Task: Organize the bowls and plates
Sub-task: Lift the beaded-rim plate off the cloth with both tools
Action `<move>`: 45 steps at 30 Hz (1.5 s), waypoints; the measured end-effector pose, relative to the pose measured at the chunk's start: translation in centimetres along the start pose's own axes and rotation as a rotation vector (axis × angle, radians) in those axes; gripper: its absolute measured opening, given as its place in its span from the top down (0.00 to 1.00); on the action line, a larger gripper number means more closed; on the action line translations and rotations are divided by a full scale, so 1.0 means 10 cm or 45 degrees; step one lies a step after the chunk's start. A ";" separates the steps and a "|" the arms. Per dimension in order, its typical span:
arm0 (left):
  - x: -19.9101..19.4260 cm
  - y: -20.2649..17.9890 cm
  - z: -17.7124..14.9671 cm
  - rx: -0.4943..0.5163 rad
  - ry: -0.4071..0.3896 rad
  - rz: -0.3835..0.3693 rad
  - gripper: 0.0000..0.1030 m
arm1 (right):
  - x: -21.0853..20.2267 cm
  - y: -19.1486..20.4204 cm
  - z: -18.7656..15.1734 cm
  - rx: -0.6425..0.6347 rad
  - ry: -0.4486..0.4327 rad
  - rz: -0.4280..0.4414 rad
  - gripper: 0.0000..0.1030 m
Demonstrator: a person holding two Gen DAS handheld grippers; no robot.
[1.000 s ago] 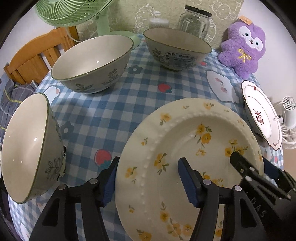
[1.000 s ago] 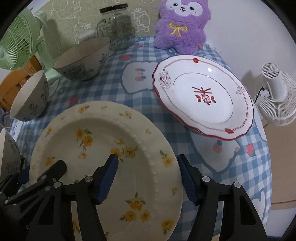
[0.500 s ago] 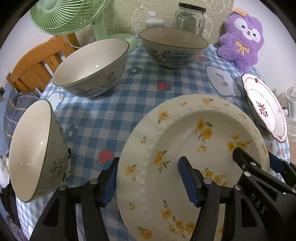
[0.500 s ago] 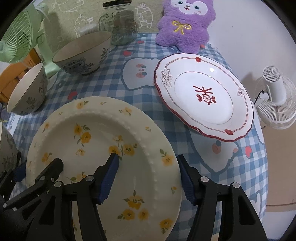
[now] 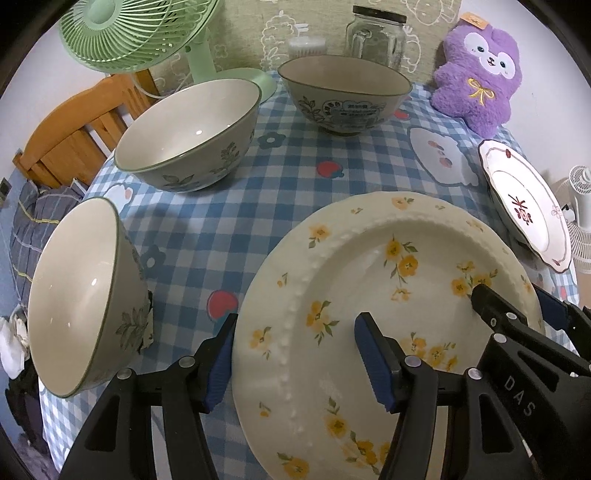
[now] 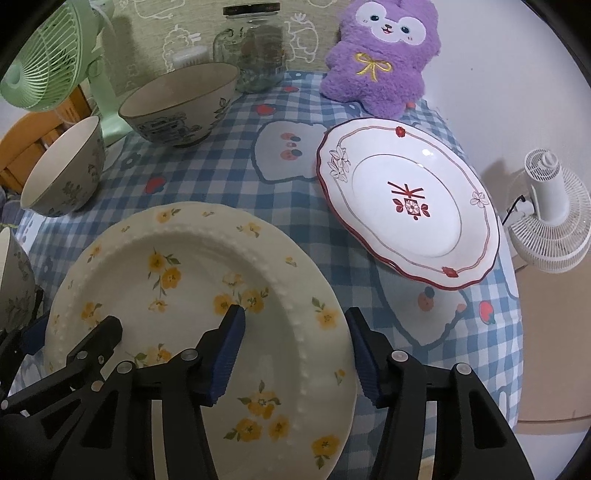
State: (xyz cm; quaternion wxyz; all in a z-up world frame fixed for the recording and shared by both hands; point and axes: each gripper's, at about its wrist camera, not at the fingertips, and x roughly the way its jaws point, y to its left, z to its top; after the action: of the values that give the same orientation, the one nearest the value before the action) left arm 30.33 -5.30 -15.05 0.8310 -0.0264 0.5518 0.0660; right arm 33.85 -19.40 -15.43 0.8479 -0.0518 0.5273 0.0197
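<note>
I'm early in this job, by the look of it: nothing is stacked yet. The yellow-flowered plate [image 5: 388,314] sits at the near edge of the table [image 5: 229,206], and both claws straddle its rim from opposite sides. My left claw [image 5: 295,363] is partly open, one pad outside the plate's left rim and the other over its well, neither visibly pressing. My right claw [image 6: 295,356] has the right rim between its pads and its jaws are closing, though I still see a gap on both sides, so I judge it has no grip yet.

Still to sort: the red-trimmed plate [image 6: 406,206] lies apart to the right, near the table's far-right edge, and three bowls stand separately. One bowl [image 5: 81,295] is just beside my left claw at the table's left edge, one bowl [image 5: 188,136] is further back on the left, and the patterned bowl [image 5: 345,96] is at the back centre. My guess is plates go together and bowls nest.

Around them: a green fan [image 5: 140,33] and a glass jar [image 5: 376,37] at the back, a purple plush toy [image 5: 476,74] in the back-right corner, a white fan [image 6: 550,218] off the table to the right, and a wooden chair [image 5: 77,125] behind the left side. The path between the two plates looks free; the near-left bowl crowds my left claw, and the red-trimmed plate sits close to the edge.
</note>
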 end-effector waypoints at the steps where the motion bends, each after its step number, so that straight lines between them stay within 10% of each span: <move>1: -0.01 0.00 0.00 -0.002 0.002 0.001 0.38 | -0.01 0.01 0.00 -0.002 0.001 0.002 0.44; 45: -0.95 -0.52 -0.29 0.101 -0.130 -0.052 0.39 | -1.08 -0.68 -0.43 0.134 -0.124 -0.035 0.45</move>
State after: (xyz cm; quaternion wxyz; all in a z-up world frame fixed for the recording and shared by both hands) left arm 24.80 -11.59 -7.62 0.8595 -0.0012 0.5103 0.0282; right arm 25.82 -26.37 -7.14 0.8742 -0.0134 0.4850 -0.0172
